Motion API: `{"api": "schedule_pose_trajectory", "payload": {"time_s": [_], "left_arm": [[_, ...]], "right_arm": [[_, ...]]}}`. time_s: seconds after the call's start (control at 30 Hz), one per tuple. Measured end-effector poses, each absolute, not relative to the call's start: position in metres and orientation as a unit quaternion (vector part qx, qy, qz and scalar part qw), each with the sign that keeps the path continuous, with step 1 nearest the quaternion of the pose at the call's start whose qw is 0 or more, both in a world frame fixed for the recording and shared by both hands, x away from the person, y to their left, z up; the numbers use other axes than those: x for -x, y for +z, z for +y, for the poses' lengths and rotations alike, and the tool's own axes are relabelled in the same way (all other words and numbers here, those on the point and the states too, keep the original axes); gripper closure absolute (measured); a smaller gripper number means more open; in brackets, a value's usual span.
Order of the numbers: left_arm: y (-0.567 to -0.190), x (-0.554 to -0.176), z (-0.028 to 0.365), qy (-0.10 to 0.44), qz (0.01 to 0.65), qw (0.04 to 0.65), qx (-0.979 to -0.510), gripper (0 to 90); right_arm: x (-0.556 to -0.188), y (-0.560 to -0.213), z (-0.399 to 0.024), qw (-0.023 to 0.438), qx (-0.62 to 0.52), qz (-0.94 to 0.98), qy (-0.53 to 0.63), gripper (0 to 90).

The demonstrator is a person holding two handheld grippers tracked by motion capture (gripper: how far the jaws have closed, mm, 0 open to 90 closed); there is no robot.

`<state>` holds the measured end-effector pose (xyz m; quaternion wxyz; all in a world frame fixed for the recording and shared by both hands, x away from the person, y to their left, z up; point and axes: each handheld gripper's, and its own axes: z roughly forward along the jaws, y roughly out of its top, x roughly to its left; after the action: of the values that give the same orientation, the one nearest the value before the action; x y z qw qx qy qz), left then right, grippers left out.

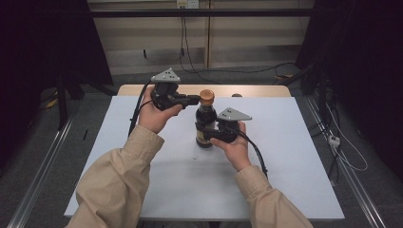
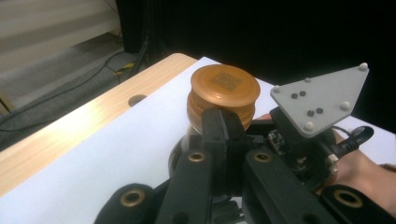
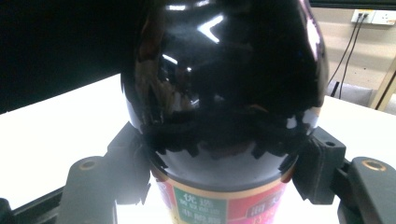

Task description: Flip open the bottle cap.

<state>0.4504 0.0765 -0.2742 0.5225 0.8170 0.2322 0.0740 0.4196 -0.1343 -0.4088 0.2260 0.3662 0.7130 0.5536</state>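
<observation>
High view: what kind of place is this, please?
Probably a lab or recording studio: a white table between black curtains, floor rails, loose cables, and marker plates on both handheld grippers.

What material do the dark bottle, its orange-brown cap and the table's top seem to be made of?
The dark bottle looks like glossy glass, possibly hard plastic: it gives sharp mirror-like reflections. Its orange-brown cap appears to be plastic with a satin finish, showing a soft sheen and ridged side. The table's top looks like light wood or wood laminate with faint grain, under a matte white sheet.
</observation>
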Motion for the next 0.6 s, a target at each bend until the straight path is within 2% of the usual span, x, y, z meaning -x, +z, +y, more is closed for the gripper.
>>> {"api": "schedule_pose_trajectory", "payload": {"time_s": [0.2,0.6], "left_arm": [[-0.2713,-0.4472,0.0721,0.101,0.223,0.51,-0.824,90.0],[-0.2696,-0.4479,0.0666,0.097,0.226,0.508,-0.826,90.0]], "right_arm": [[-0.419,-0.4095,-0.1345,0.226,-0.37,0.71,0.555,31.8],[-0.4197,-0.409,-0.1367,0.221,-0.377,0.708,0.554,31.9]]}}
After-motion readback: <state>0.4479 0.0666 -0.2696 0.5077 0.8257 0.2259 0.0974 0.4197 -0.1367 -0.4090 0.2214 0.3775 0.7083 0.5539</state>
